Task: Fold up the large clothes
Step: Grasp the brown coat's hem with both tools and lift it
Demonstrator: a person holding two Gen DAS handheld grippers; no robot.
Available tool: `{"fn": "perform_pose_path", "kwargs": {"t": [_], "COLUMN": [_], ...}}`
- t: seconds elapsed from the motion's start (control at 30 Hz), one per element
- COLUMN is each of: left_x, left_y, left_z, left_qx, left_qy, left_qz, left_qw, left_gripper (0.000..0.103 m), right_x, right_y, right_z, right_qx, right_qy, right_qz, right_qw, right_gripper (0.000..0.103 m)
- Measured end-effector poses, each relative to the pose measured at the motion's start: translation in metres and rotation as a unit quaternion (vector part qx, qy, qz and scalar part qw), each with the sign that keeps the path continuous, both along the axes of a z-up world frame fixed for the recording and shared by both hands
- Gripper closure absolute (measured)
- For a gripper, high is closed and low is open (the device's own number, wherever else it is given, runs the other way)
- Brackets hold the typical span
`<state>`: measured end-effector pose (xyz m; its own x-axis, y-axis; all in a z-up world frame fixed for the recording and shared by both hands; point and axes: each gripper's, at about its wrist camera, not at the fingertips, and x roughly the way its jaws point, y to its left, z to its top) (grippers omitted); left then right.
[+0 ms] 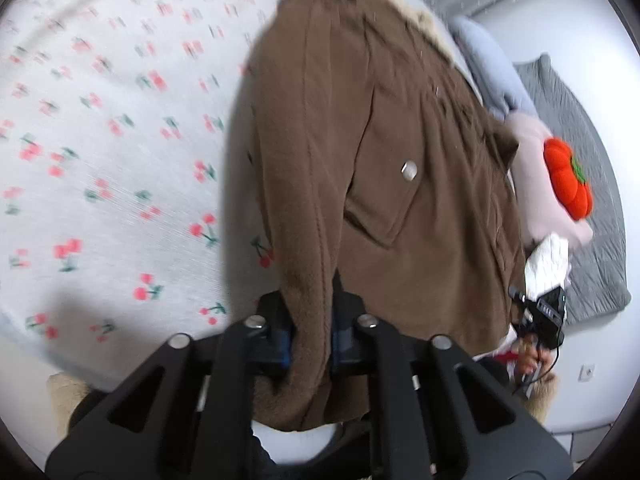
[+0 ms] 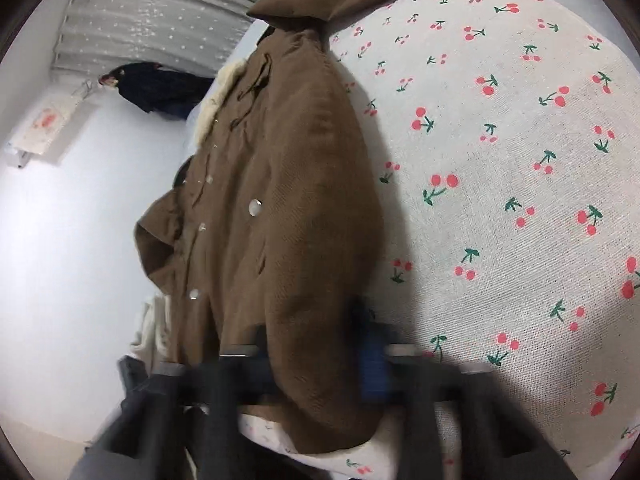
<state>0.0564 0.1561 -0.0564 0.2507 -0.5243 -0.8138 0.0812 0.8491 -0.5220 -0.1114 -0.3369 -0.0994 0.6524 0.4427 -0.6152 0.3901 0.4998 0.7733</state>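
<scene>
A large brown coat with snap buttons, a flap pocket and a cream fleece collar hangs lifted above a bed sheet printed with cherries. My left gripper is shut on the coat's hem edge, brown cloth bunched between its blue pads. In the right wrist view the same coat hangs down over the sheet. My right gripper is shut on another part of the hem and is motion-blurred. The right gripper also shows in the left wrist view, held by a hand at the coat's far edge.
A red pumpkin-shaped cushion lies on a pink pillow, beside a blue pillow and a grey quilt. A dark garment hangs against the white wall by a grey curtain.
</scene>
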Motion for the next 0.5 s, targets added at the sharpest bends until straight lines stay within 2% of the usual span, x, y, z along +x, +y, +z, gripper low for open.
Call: {"fn": "perform_pose_path", "kwargs": {"t": [0.07, 0.13, 0.2, 0.3, 0.37, 0.43, 0.5], "left_x": [-0.008, -0.016, -0.017, -0.015, -0.013, -0.007, -0.008], "left_y": [0.011, 0.024, 0.027, 0.02, 0.026, 0.023, 0.013], "left_z": [0.027, 0.048, 0.055, 0.039, 0.016, -0.009, -0.014], "left_qx": [0.017, 0.022, 0.035, 0.085, 0.095, 0.128, 0.166], "left_qy": [-0.044, -0.071, -0.078, -0.061, -0.026, -0.002, -0.011], "left_qz": [0.019, 0.032, 0.027, 0.008, 0.006, -0.002, -0.026], "left_qw": [0.9987, 0.9967, 0.996, 0.9945, 0.9951, 0.9918, 0.9857], "left_gripper": [0.092, 0.092, 0.092, 0.092, 0.092, 0.09, 0.083], "right_x": [-0.013, -0.027, -0.035, -0.033, -0.026, -0.023, -0.017], "right_y": [-0.001, -0.001, 0.0, 0.007, 0.007, 0.006, 0.006], "right_z": [0.019, 0.043, 0.059, 0.062, 0.049, 0.026, 0.007], "right_qx": [-0.03, -0.067, -0.087, -0.113, -0.125, -0.141, -0.144], "right_qy": [-0.015, -0.025, -0.029, -0.008, 0.023, 0.067, 0.096], "right_qz": [-0.016, -0.023, -0.02, -0.004, 0.003, 0.009, 0.019], "right_qw": [0.999, 0.997, 0.996, 0.994, 0.992, 0.988, 0.985], "right_gripper": [0.092, 0.093, 0.093, 0.094, 0.094, 0.093, 0.091]}}
